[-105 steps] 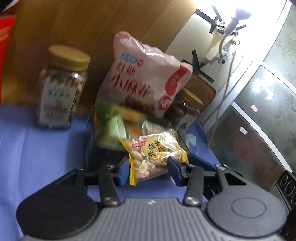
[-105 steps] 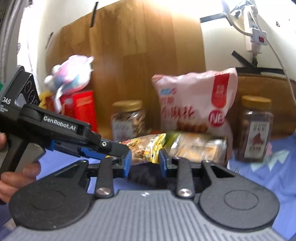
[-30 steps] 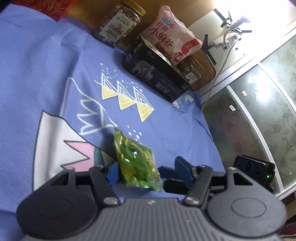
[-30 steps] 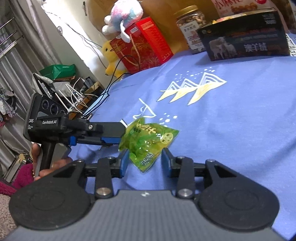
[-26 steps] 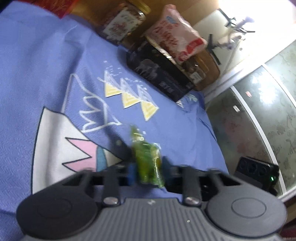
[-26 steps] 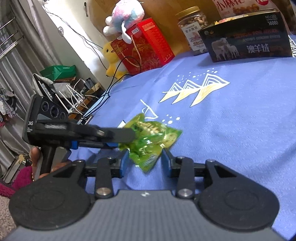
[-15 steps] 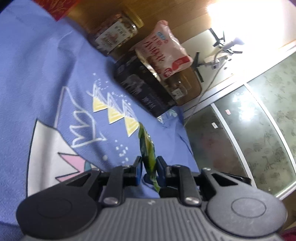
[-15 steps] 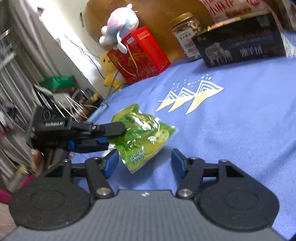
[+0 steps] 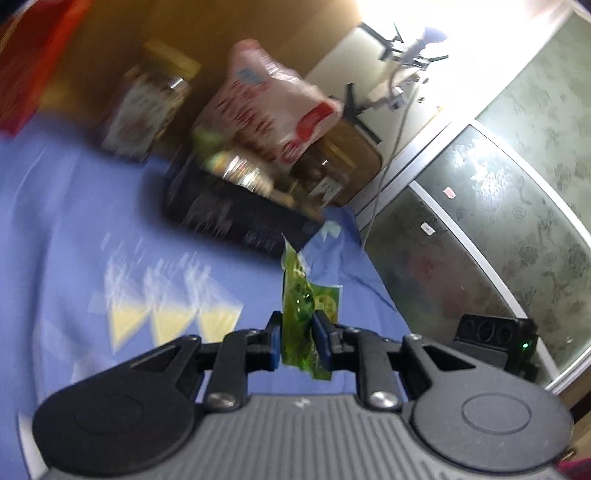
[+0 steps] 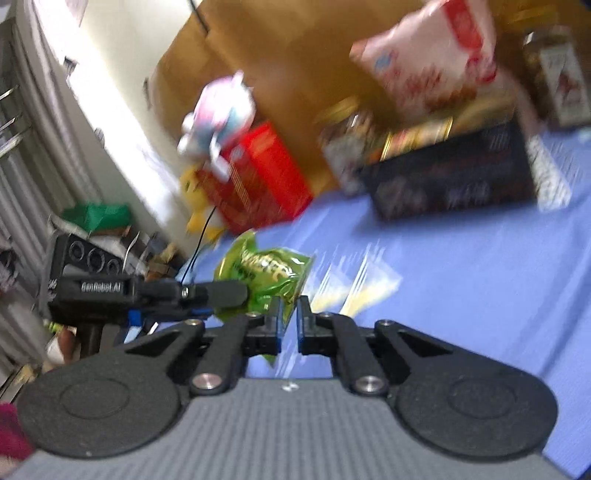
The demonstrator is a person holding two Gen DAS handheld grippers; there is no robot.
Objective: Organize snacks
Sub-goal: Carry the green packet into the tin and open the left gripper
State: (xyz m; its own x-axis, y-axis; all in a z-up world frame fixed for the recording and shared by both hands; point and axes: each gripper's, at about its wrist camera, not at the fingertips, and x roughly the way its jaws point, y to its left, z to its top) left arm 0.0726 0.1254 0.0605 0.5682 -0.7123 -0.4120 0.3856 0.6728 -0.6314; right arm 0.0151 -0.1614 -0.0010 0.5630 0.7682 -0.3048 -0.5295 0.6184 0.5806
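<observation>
The green snack packet (image 9: pixel 303 317), a crinkly, glossy foil pouch with a serrated top edge, hangs in the air above the surface (image 9: pixel 66 229), clear of the blue cloth. The left tongs (image 9: pixel 298 341) are clenched on it, blue pads pressing flat against both faces so the pouch stands on edge between them. From the right wrist view the same packet (image 10: pixel 266 275) looks puffy and wrinkled, with the left tongs (image 10: pixel 225 293) reaching in from the side to pinch its lower edge. The right tongs (image 10: pixel 290 321) are closed to a narrow slit; one corner of the packet sits just in front of their tips, but blur keeps me from telling whether they nip it.

Beneath lies a soft blue cloth printed with pale yellow triangles (image 9: pixel 166 317). Further back stands a dark rectangular box (image 9: pixel 236 218) filled with shiny wrappers, with a plump pink-and-white bag (image 9: pixel 273 110) leaning behind it and a clear jar with a gold lid (image 9: pixel 147 110) beside it. A red carton (image 10: pixel 258 177) carries a plush toy (image 10: pixel 218 118) on top. A wooden panel (image 9: pixel 221 29) backs everything.
</observation>
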